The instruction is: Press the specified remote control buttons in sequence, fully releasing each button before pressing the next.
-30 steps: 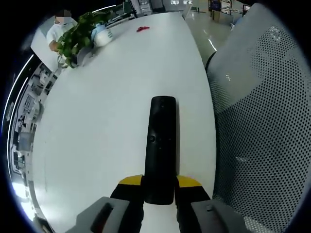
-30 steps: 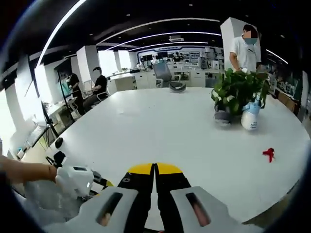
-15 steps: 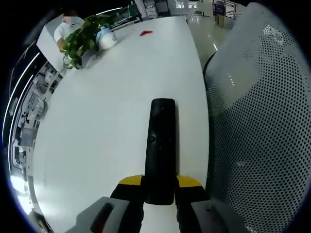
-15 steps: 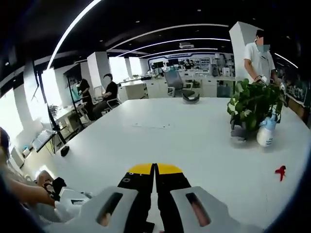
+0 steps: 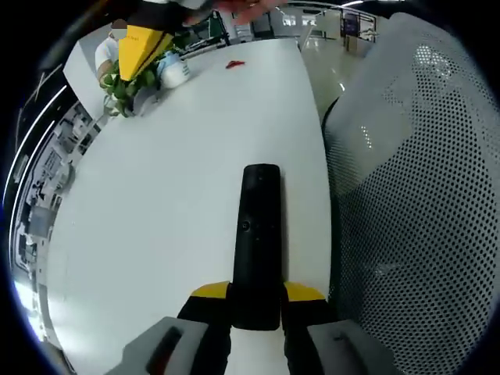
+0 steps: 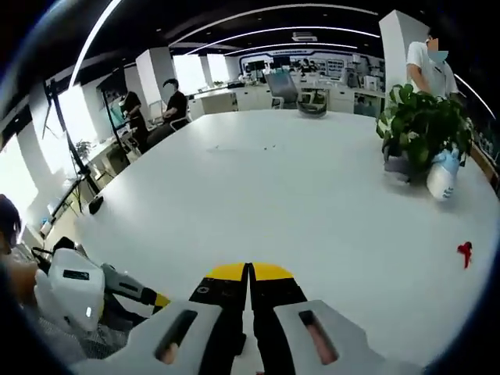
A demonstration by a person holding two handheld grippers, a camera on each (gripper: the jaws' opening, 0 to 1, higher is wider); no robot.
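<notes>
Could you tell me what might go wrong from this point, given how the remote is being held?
The left gripper grips the black remote only at its near end, so a press from the shut right gripper further out could lever it downward or make it slip. The remote also hangs near the white table's edge beside the mesh chair, so a drop might miss the table.

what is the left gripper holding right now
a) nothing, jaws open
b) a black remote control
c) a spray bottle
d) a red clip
b: in the left gripper view the left gripper has its yellow-tipped jaws shut on the near end of the black remote control, which points out over the white table.
</notes>
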